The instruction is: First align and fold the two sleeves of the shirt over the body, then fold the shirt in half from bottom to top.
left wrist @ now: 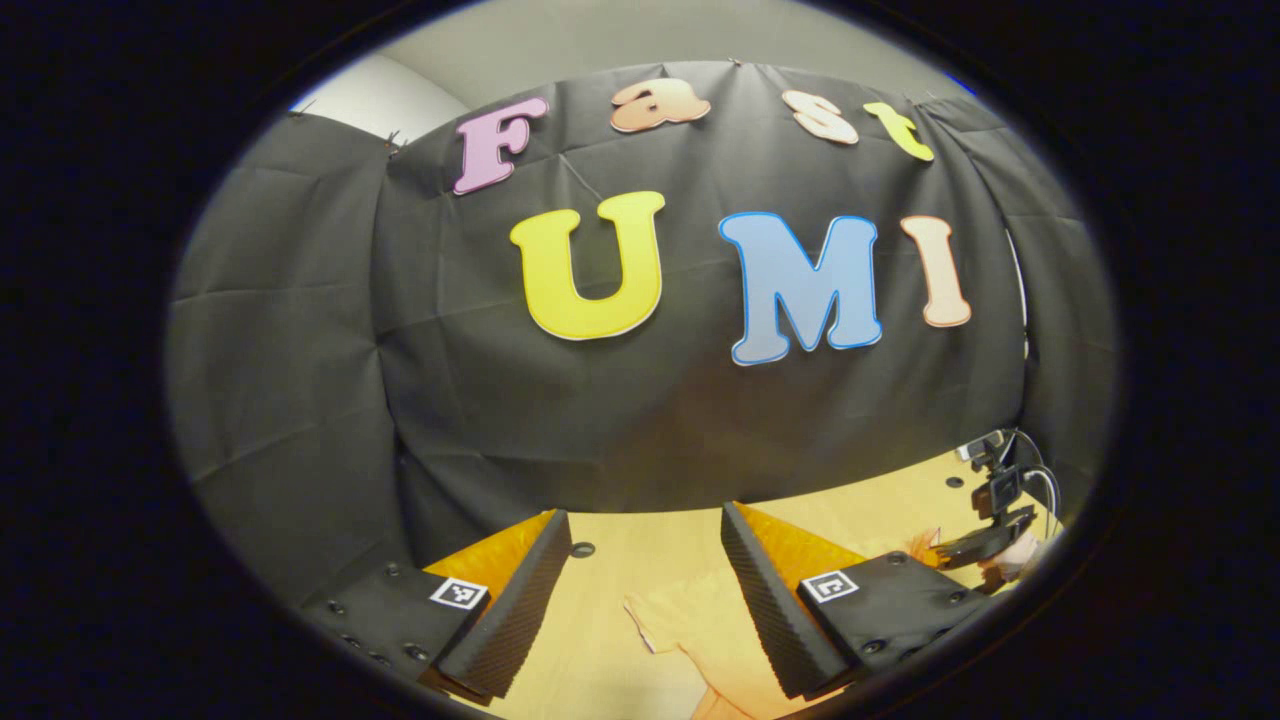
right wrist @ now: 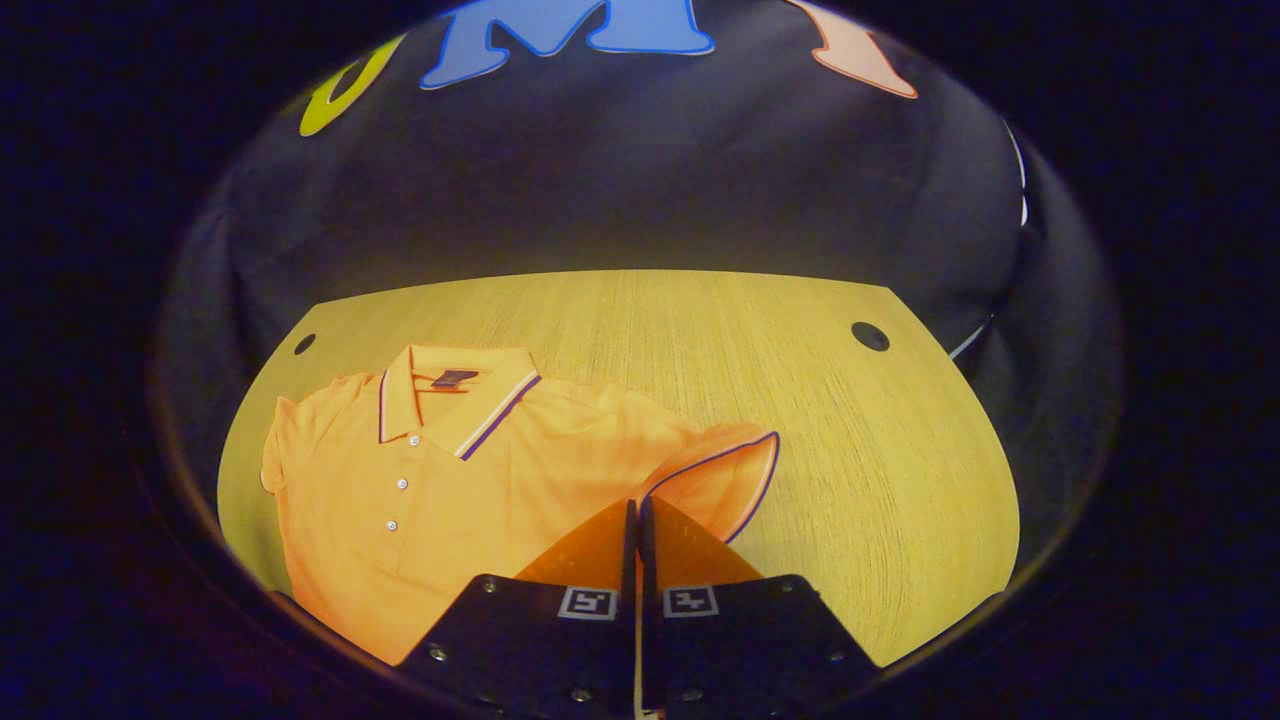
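Observation:
An orange polo shirt [right wrist: 450, 500] lies face up on the wooden table [right wrist: 700, 330], collar [right wrist: 450, 395] toward the far side. My right gripper [right wrist: 637, 508] is shut on the hem of the shirt's sleeve [right wrist: 720, 470], which has a dark trim and curls up off the table. In the left gripper view, my left gripper [left wrist: 645, 518] hangs open above the table, with nothing between its fingers. A part of the orange shirt [left wrist: 690, 620] lies below it. The right gripper [left wrist: 985, 545] and the hand holding it appear far right in that view.
Round holes sit near the table's far corners [right wrist: 870, 336] [right wrist: 304, 343]. The black cloth wall [left wrist: 640, 400] rises right behind the table. Bare wood stretches to the right of the shirt [right wrist: 880, 480]. Cables [left wrist: 1030, 470] hang near the right gripper.

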